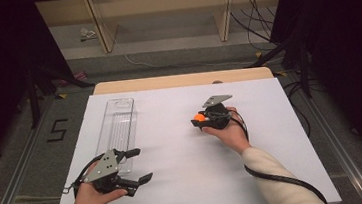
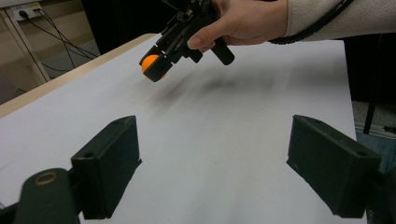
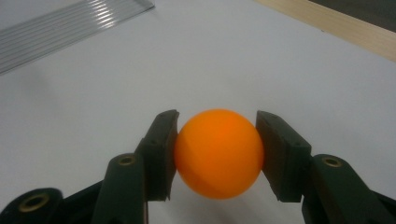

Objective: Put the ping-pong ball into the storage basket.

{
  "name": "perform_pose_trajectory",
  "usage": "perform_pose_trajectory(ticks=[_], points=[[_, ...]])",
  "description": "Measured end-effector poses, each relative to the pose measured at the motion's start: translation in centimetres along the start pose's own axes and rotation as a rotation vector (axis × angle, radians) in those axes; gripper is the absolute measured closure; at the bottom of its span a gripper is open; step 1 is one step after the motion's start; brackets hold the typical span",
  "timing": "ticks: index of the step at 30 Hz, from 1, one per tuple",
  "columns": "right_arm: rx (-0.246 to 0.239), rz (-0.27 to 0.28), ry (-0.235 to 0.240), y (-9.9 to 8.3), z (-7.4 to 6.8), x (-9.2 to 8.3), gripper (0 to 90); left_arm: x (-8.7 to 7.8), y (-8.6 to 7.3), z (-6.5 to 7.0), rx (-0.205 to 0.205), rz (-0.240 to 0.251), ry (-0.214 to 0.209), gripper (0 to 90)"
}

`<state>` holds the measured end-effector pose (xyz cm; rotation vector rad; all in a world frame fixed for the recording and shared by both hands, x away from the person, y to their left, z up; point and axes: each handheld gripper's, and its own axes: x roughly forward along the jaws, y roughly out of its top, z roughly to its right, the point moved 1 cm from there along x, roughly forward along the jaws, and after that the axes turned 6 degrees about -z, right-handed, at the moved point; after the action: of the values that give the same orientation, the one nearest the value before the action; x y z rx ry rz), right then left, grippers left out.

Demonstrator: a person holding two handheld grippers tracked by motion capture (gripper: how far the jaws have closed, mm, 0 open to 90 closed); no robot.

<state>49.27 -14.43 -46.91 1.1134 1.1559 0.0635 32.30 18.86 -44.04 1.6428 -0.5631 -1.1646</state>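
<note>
An orange ball sits squeezed between the two black jaws of my right gripper, held a little above the white table. From above, the same ball shows at the tip of the right gripper near the table's middle, and the left gripper view catches that ball at upper left. My left gripper rests at the front left, jaws wide apart with nothing between them; its spread pads frame bare white table.
A clear ribbed plastic tray lies lengthwise on the left part of the white table top. A wooden strip edges the far side. Cables and shelf legs stand on the floor beyond.
</note>
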Motion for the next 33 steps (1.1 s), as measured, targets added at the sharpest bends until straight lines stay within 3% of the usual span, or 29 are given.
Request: perform_pose_trajectory(ticks=[33], points=[[-0.031,0.03,0.018,1.2,-1.3,-0.5,51.2,0.0,0.0,0.0,-0.001,0.0,-0.001,16.3]])
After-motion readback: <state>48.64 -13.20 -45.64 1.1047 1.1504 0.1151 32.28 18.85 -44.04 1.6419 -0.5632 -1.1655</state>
